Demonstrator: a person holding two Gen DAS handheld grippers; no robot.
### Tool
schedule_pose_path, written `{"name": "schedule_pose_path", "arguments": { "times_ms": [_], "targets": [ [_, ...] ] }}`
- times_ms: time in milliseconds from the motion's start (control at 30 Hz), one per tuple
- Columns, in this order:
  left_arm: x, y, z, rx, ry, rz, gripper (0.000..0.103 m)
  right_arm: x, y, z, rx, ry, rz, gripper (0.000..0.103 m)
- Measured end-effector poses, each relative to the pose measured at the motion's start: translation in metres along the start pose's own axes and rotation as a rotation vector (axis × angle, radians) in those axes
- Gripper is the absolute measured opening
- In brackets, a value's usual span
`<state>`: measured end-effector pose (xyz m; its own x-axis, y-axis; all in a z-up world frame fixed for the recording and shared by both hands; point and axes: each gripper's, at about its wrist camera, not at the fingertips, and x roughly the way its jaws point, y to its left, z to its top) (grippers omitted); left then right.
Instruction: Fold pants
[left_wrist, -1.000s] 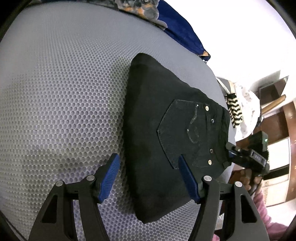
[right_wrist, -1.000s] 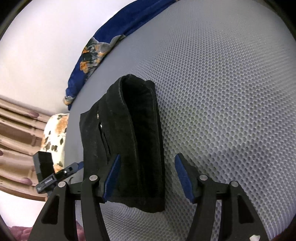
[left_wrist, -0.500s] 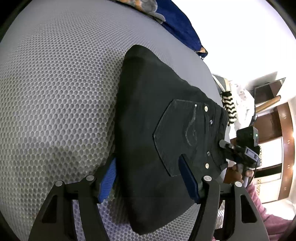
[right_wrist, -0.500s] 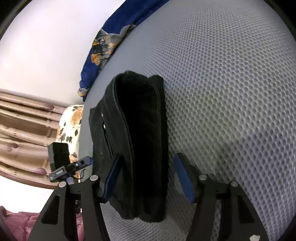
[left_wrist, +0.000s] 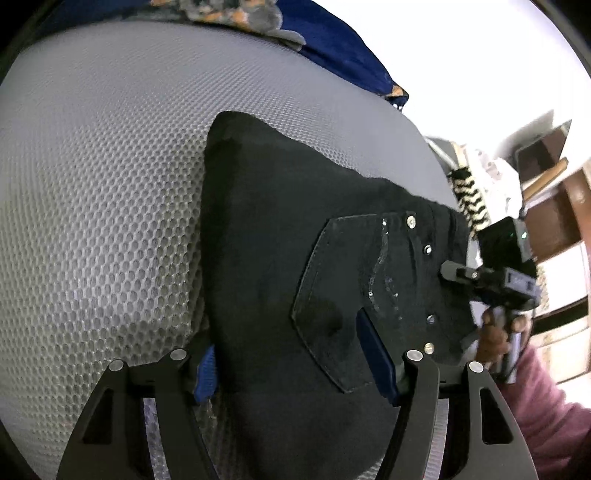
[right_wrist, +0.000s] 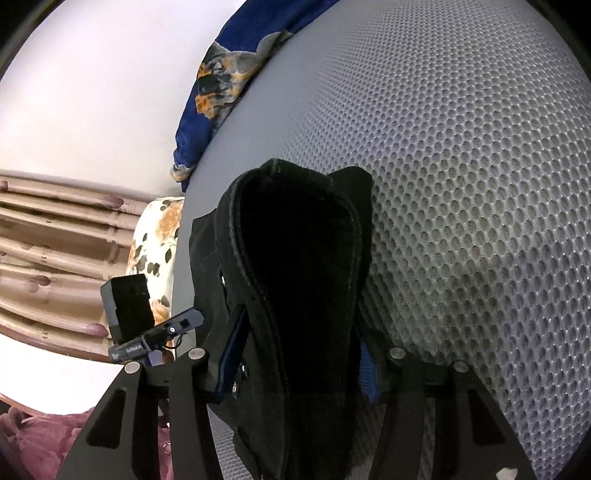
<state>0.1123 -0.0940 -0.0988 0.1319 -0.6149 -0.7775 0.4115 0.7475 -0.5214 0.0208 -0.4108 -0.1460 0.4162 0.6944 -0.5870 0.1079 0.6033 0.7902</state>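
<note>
Black folded pants (left_wrist: 277, 240) lie on a grey mesh surface (left_wrist: 110, 184), back pocket up. My left gripper (left_wrist: 290, 363) stands open over their near end. Its left pad (left_wrist: 205, 373) is tucked at the folded edge and its right pad (left_wrist: 373, 354) rests over the pocket. In the right wrist view the pants (right_wrist: 295, 258) show as a thick stack seen end-on. My right gripper (right_wrist: 301, 360) is closing on that stack, with both pads against the cloth. Each gripper also shows in the other's view: the right gripper (left_wrist: 454, 271) and the left gripper (right_wrist: 184, 323).
A blue patterned cloth (left_wrist: 332, 48) lies at the far edge of the mesh (right_wrist: 461, 184). A hand (left_wrist: 495, 339) in a pink sleeve holds the right gripper. Beyond the mesh's edge are a black-and-white striped item (left_wrist: 469, 195), a floral cushion (right_wrist: 155, 251) and curtains (right_wrist: 55, 240).
Both grippers have slid forward onto the pants. The right jaws have narrowed from straddling one edge to squeezing the whole stack. The left gripper's left pad has reached the folded edge.
</note>
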Motion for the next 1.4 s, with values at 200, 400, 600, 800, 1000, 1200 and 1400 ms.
{"name": "schedule_pose_path", "arguments": {
  "times_ms": [200,400,600,800,1000,1200,1400],
  "targets": [
    [0.006,-0.011,-0.003,0.062,-0.002,0.120,0.053,-0.002,0.004,-0.004,0.002,-0.025,-0.054,0.049],
    [0.007,-0.006,-0.001,0.043,-0.004,0.158,0.041,0.001,0.017,-0.009,-0.042,-0.053,-0.137,0.046],
    [0.001,-0.009,-0.003,0.067,-0.013,0.188,0.031,-0.005,0.024,-0.014,-0.047,-0.102,-0.167,0.031],
    [-0.008,-0.014,-0.006,0.101,-0.037,0.206,0.022,-0.016,0.032,-0.020,-0.039,-0.144,-0.185,0.025],
    [-0.016,-0.021,-0.011,0.126,-0.054,0.229,0.020,-0.012,0.052,-0.025,-0.034,-0.159,-0.204,0.022],
    [-0.032,-0.017,-0.015,0.115,-0.076,0.229,0.019,-0.003,0.074,-0.027,-0.050,-0.147,-0.204,0.021],
    [-0.052,-0.006,-0.018,0.109,-0.106,0.254,0.019,0.016,0.094,-0.021,-0.077,-0.118,-0.181,0.020]
  ]
}}
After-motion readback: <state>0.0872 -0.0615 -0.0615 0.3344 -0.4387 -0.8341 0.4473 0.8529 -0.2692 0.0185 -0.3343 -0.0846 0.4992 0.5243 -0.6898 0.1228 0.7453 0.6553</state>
